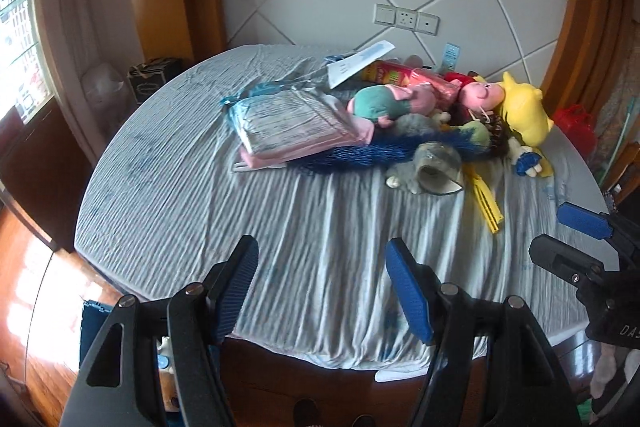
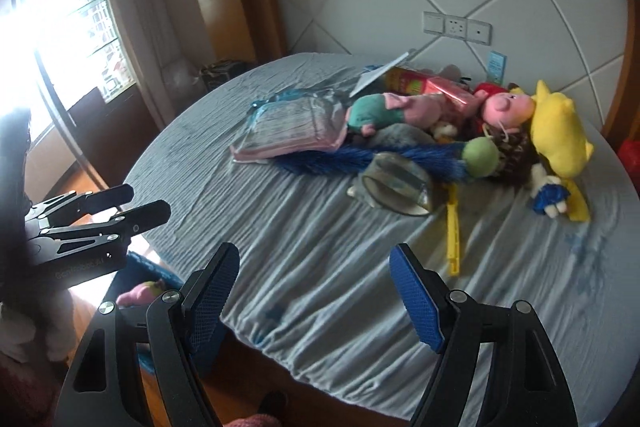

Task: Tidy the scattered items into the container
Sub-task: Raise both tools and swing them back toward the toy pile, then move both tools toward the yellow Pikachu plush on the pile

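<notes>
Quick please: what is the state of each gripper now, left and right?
Left gripper: open, holding nothing, above the bed.
Right gripper: open, holding nothing, above the bed.

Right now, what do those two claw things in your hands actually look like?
Both are alike. The left gripper and the right gripper each have two black, angular metal arms with cut-out slots and round silver screws. The fingers end in flat blue pads with a fine ribbed grip texture. Faint pale lettering marks the black body. No cables show.
</notes>
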Available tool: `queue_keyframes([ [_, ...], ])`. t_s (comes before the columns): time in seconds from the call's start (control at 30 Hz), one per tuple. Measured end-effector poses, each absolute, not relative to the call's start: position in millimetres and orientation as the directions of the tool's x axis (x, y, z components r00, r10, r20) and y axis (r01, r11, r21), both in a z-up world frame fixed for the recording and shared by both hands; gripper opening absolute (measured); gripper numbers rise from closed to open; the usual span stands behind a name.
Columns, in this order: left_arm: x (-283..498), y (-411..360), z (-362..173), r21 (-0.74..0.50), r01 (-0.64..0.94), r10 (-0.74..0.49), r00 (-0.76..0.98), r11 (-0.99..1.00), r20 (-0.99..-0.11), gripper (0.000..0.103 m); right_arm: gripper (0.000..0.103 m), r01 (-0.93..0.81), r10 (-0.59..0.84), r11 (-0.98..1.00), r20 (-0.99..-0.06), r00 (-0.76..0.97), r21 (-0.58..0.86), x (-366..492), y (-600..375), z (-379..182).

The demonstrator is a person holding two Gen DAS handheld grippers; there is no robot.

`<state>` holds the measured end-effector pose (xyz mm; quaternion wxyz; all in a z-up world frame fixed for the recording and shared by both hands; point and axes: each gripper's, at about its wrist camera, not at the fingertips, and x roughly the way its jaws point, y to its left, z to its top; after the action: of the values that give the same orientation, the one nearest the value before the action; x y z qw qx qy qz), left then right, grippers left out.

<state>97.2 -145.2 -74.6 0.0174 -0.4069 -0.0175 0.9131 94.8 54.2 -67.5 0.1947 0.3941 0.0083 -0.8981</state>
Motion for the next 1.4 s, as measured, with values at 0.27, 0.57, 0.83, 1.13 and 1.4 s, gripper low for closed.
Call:
queue_keyframes([
  [0.27,49,-101,-72,-0.038,-0.164,0.138,-0.658,-0.986,-0.740,0.066,0.078,0.210,-0.221,-0.972,-0.711,-0.668,0.105,78,111,-60],
  [0.57,-13,-79,-73,-0.001,-0.272,0.183,-0.643,-0.962,-0.744,0.066,0.078,0.056,-0.104,-0.994,-0.717,-0.690,0.089,48,139,-55],
  [0.83,-47,-71,-84,0.009,-0.283,0.176,-0.621,-0.959,-0.764,0.066,0.079,-0.012,-0.047,-0.997,-0.729,-0.683,0.076,32,149,-62],
  [1.13,-69,-44,-91,0.021,-0.252,0.142,-0.610,-0.968,-0.779,0.066,0.080,-0.006,-0.057,-0.997,-0.744,-0.665,0.081,4,188,-70],
  [1.4,-84,-4,-89,0.016,-0.173,0.096,-0.619,-0.985,-0.779,0.066,0.099,0.104,-0.097,-0.994,-0.751,-0.653,0.037,-26,247,-67],
])
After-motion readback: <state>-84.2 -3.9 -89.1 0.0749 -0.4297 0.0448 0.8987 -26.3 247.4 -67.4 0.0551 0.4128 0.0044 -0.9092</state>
